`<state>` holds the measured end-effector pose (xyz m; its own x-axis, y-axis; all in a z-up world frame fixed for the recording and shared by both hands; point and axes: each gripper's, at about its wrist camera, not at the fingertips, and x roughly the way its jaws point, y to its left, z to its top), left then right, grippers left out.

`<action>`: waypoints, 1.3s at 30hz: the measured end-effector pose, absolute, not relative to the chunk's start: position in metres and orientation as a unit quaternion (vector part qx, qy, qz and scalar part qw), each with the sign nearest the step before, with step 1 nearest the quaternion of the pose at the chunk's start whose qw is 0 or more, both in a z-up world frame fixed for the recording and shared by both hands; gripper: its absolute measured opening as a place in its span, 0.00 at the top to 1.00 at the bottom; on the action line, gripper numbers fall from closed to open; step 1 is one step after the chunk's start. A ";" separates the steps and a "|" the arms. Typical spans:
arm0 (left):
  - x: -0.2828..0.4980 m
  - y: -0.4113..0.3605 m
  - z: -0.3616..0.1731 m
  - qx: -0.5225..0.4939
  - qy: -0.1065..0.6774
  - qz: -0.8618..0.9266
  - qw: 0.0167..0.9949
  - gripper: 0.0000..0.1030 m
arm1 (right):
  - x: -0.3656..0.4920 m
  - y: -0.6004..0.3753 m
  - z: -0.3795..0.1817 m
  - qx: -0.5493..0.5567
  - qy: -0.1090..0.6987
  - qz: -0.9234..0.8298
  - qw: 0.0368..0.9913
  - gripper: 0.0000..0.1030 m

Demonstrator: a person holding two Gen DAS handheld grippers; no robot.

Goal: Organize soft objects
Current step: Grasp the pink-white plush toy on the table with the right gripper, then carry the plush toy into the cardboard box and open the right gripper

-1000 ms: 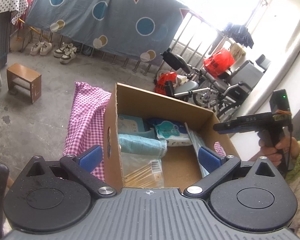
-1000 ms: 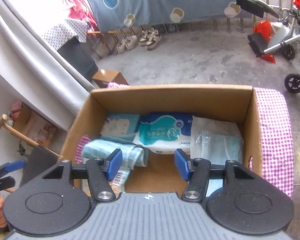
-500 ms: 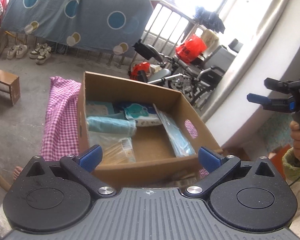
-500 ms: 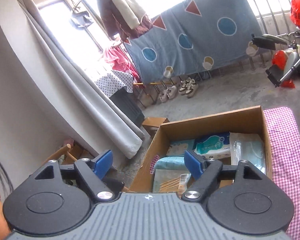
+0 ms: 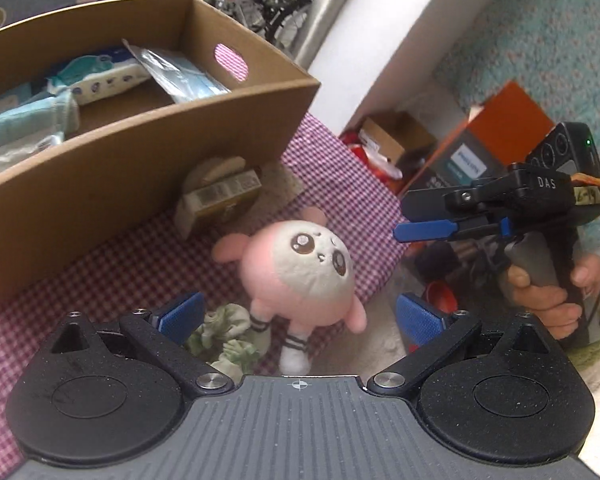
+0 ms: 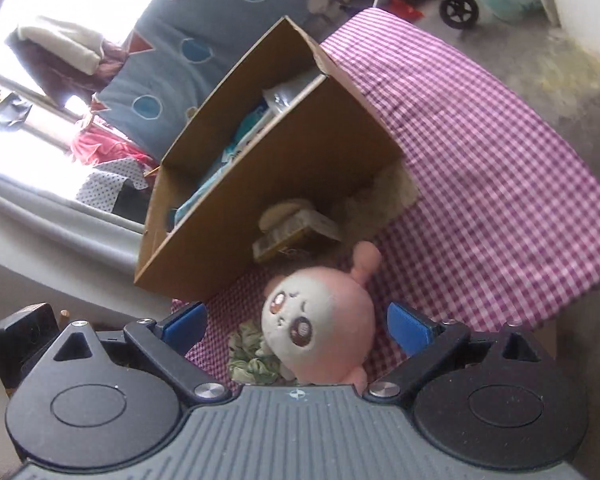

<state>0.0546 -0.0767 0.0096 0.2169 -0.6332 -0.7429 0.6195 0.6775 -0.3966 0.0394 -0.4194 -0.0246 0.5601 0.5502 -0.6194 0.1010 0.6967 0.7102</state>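
Note:
A pink and white plush toy (image 5: 300,272) lies on the pink checked cloth (image 5: 112,272) in front of the cardboard box (image 5: 132,168). A crumpled green cloth (image 5: 224,336) lies beside it, and a beige packet (image 5: 220,196) leans at the box wall. My left gripper (image 5: 296,316) is open above the plush, touching nothing. My right gripper (image 6: 296,326) is open with the plush (image 6: 320,320) between its fingers, not gripped. The right gripper also shows in the left wrist view (image 5: 428,232). The box (image 6: 268,184) holds tissue packs and a folded blue towel (image 5: 24,120).
The cloth-covered table edge (image 6: 572,276) drops off to the right onto concrete floor. An orange and grey carton (image 5: 484,148) and a small open box (image 5: 396,136) stand on the floor beyond. A blue patterned sheet (image 6: 204,40) hangs behind the box.
Both grippers have pulled back from over the box and dropped low in front of it. The plush and green cloth have come into view. Both stay open.

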 end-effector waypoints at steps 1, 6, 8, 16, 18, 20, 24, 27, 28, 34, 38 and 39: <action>0.055 -0.086 0.005 0.008 0.482 -0.405 0.777 0.01 | 0.039 -0.420 -0.032 0.369 0.449 0.135 0.802 0.04; 0.060 -0.122 -0.021 0.074 0.498 -0.406 0.763 0.01 | 0.047 -0.413 -0.057 0.368 0.461 0.140 0.795 0.04; 0.064 -0.131 -0.030 0.089 0.509 -0.399 0.757 0.01 | 0.054 -0.410 -0.063 0.365 0.469 0.147 0.791 0.04; 0.081 -0.143 -0.045 0.084 0.532 -0.386 0.749 0.02 | 0.075 -0.401 -0.082 0.353 0.487 0.161 0.782 0.12; 0.083 -0.146 -0.045 0.079 0.529 -0.390 0.749 0.03 | 0.078 -0.400 -0.088 0.372 0.484 0.179 0.772 0.23; 0.086 -0.147 -0.044 0.071 0.525 -0.392 0.752 0.03 | 0.076 -0.398 -0.086 0.368 0.477 0.177 0.778 0.25; 0.086 -0.146 -0.034 0.058 0.501 -0.394 0.768 0.04 | 0.064 -0.389 -0.059 0.330 0.433 0.173 0.820 0.26; 0.081 -0.140 -0.016 0.044 0.466 -0.404 0.786 0.04 | 0.051 -0.380 -0.030 0.285 0.386 0.166 0.862 0.26; 0.079 -0.138 -0.010 0.039 0.456 -0.407 0.791 0.04 | 0.047 -0.376 -0.021 0.268 0.369 0.163 0.875 0.27; 0.065 -0.132 0.027 0.037 0.388 -0.412 0.824 0.03 | 0.031 -0.357 0.031 0.192 0.296 0.164 0.921 0.27; 0.063 -0.127 0.052 0.041 0.344 -0.403 0.847 0.02 | 0.042 -0.347 0.064 0.161 0.266 0.189 0.932 0.27; 0.065 -0.124 0.059 0.040 0.336 -0.400 0.852 0.02 | 0.051 -0.342 0.073 0.154 0.261 0.198 0.932 0.27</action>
